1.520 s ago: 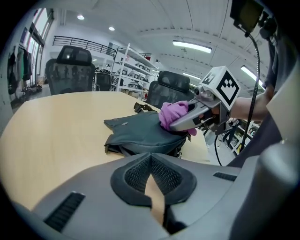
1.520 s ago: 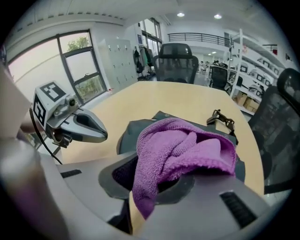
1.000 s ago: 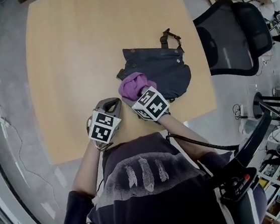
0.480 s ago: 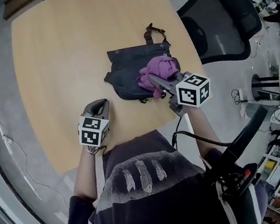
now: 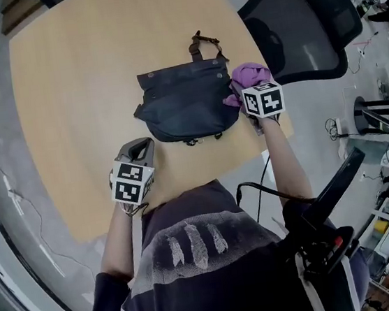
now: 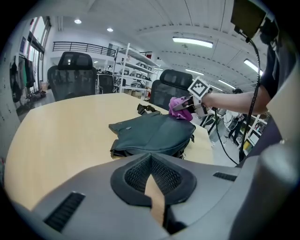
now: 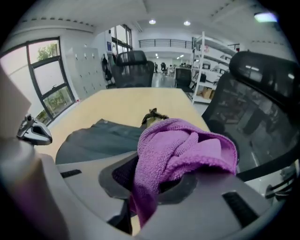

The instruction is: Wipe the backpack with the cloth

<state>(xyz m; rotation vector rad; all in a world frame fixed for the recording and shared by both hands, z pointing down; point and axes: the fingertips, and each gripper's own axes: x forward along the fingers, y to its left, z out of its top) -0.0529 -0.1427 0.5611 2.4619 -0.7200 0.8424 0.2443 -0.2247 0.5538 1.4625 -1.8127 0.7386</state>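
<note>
Dark navy fabric backpack [image 5: 186, 101]: lies flat on my light wooden counter [image 5: 81, 95]. Crumpled purple microfibre cloth [image 5: 250, 77]: clamped in my right tool [image 5: 246, 90], at the backpack's right edge, possibly touching it. Left tool [image 5: 139, 148]: jaws pressed together on nothing, near the counter's front edge, apart from the backpack.

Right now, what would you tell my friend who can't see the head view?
The right gripper holds a purple cloth at the right edge of a dark backpack lying on a wooden table. The left gripper is shut and empty near the table's front edge. A black office chair stands beside the table.
</note>
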